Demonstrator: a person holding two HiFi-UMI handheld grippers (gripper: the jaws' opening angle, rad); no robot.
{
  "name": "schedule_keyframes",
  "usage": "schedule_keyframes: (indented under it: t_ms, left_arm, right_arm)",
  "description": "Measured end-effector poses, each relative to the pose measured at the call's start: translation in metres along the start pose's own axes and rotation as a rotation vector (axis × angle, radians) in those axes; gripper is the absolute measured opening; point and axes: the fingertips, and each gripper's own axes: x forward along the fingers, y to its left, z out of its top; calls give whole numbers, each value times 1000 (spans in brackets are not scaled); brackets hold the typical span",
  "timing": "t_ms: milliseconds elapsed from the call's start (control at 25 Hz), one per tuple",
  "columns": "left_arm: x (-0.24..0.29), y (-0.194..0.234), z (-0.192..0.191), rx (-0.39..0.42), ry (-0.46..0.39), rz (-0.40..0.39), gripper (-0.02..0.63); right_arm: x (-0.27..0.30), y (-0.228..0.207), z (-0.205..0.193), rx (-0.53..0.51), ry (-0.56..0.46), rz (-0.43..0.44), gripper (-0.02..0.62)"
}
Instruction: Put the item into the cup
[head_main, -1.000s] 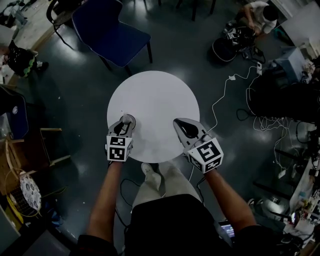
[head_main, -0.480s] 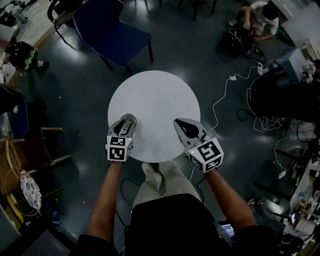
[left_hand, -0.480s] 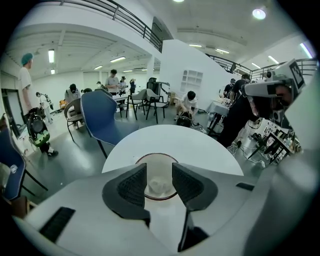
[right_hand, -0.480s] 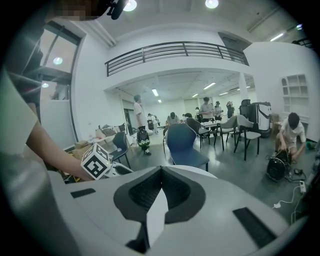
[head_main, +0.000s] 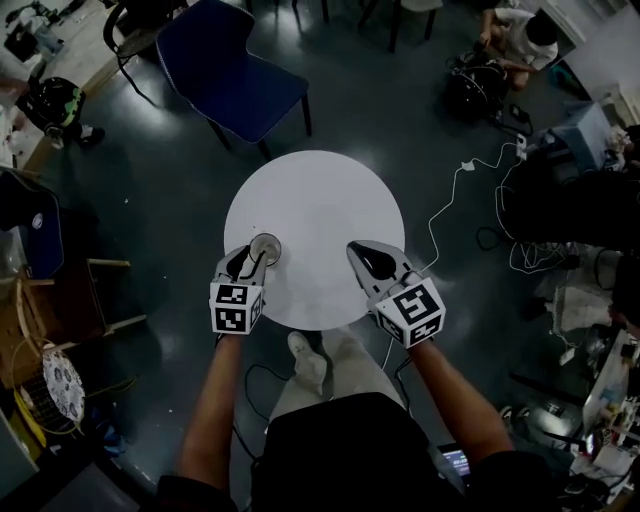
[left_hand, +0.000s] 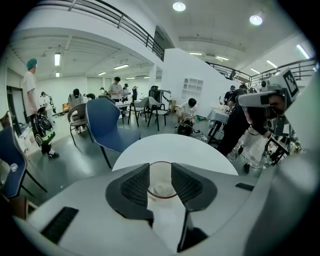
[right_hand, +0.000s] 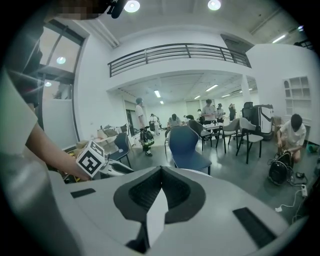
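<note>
A clear cup (head_main: 265, 248) with a dark rim stands on the round white table (head_main: 320, 200) near its left front edge. In the left gripper view the cup (left_hand: 161, 172) shows in the gap between the jaws, with a pale crumpled item (left_hand: 161, 190) lying inside it. My left gripper (head_main: 250, 262) sits just behind the cup; its jaws stand apart and are closing, and the pads do not press on the cup. My right gripper (head_main: 358, 250) rests over the table's right front edge, shut and empty, its tips meeting (right_hand: 161, 170).
A blue chair (head_main: 235, 75) stands beyond the table. Cables (head_main: 450, 190) trail on the dark floor to the right, and bags and equipment (head_main: 570, 200) crowd the right side. A person (head_main: 515, 30) crouches at the far right. Wooden stools (head_main: 100, 300) stand left.
The left jaws have parted, and the left gripper has drawn back a little, so the cup stands free just beyond its tips. The right gripper has stayed put.
</note>
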Motion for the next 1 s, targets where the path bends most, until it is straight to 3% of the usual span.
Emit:
schedule_keyframes:
  t_ms: [320,1000]
  left_arm:
    - [-36,4,5,-11,-54,9,85]
    - [-158,-17,37,0,-237,-2,20]
  right_arm:
    - [-2,29,15,-41,-12,15,17]
    - [-40,96,68,-129,-98,5,17]
